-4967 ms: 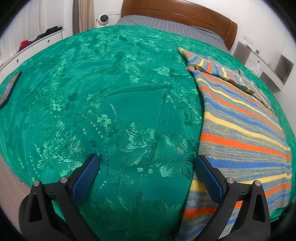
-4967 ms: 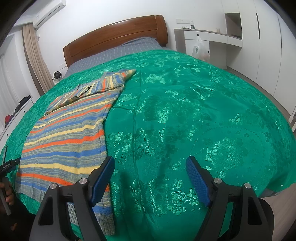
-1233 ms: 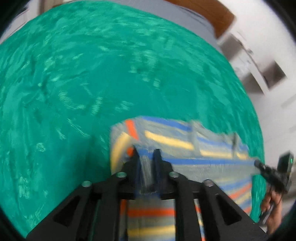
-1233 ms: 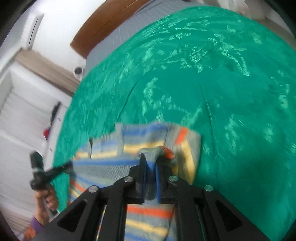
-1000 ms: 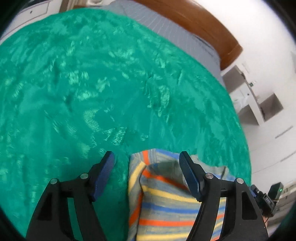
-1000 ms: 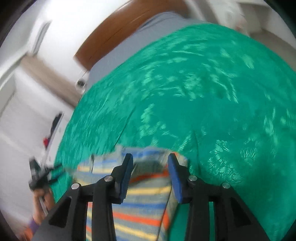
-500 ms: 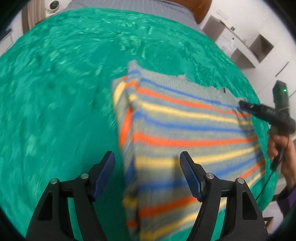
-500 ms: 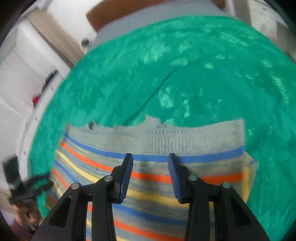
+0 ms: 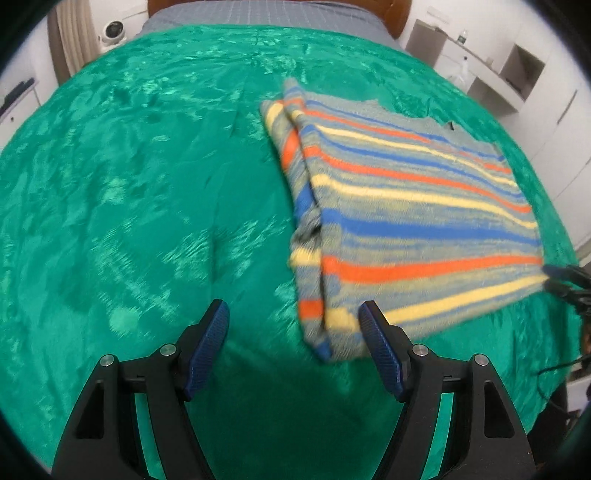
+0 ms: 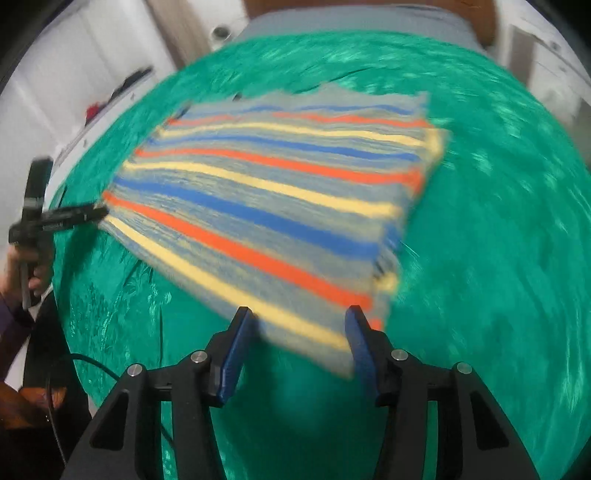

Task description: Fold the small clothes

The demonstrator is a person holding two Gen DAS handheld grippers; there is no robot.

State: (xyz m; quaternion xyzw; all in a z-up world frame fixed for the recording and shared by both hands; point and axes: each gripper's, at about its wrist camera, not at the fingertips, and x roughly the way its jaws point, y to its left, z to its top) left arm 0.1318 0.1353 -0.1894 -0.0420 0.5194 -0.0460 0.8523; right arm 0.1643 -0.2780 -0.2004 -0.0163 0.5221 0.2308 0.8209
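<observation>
A shiny emerald-green bedspread with a woven floral pattern (image 9: 147,192) covers most of the bed, and a grey checked sheet (image 9: 266,14) shows at the head end below a brown wooden headboard (image 9: 397,18). Beside the bed's head a small white round camera (image 9: 112,31) stands near a beige pleated curtain (image 9: 68,48). On the opposite side are white open shelves (image 9: 491,77), with a clear plastic bottle (image 9: 461,72) standing there.

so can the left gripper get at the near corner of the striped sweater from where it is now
Probably yes. The left gripper is open and empty, and the striped sweater lies flat on the green bedspread with its near corner just ahead of one finger; nothing stands between them.
</observation>
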